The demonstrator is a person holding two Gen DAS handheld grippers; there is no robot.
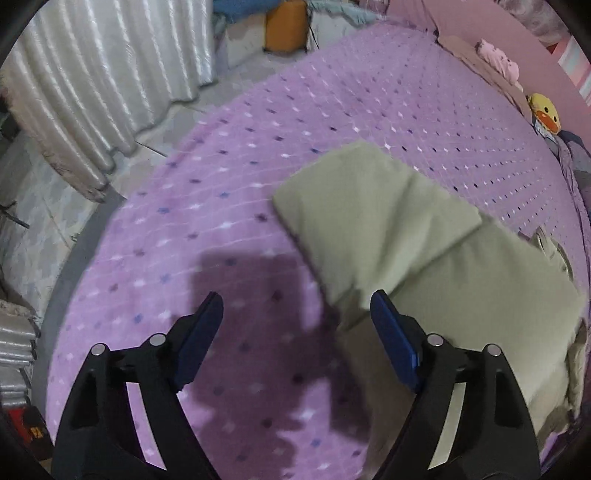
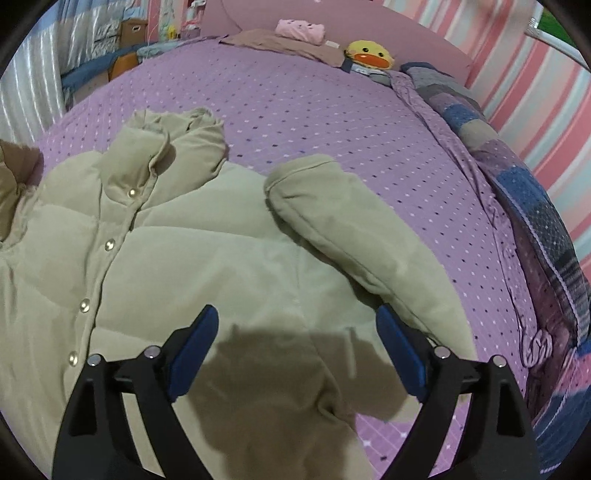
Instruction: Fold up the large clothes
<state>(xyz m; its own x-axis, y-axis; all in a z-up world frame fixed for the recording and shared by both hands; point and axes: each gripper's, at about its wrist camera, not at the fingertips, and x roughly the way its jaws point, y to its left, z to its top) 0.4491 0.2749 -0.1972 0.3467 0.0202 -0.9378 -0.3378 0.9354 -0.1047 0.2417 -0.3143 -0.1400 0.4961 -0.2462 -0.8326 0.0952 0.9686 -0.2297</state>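
Beige padded jacket [image 2: 192,258] spread flat on a bed's purple dotted cover [image 2: 332,122], front snaps up, one sleeve [image 2: 351,236] folded inward, left hand-held gripper [image 1: 295,306] and right hand-held gripper [image 2: 295,317] both wide and empty, duck plush [image 2: 369,55] by the pink headboard [image 2: 369,22], pleated curtain [image 1: 92,92] beyond the bed's edge.

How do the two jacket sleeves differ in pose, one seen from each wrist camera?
The sleeve in the left wrist view lies bent, its cuff end doubled over the rest; the sleeve in the right wrist view lies straight, pointing up the bed. The left-view sleeve rests mostly on the purple bedspread; the right-view sleeve lies close against the jacket body. Both are the same pale beige padded fabric, neither gripped.
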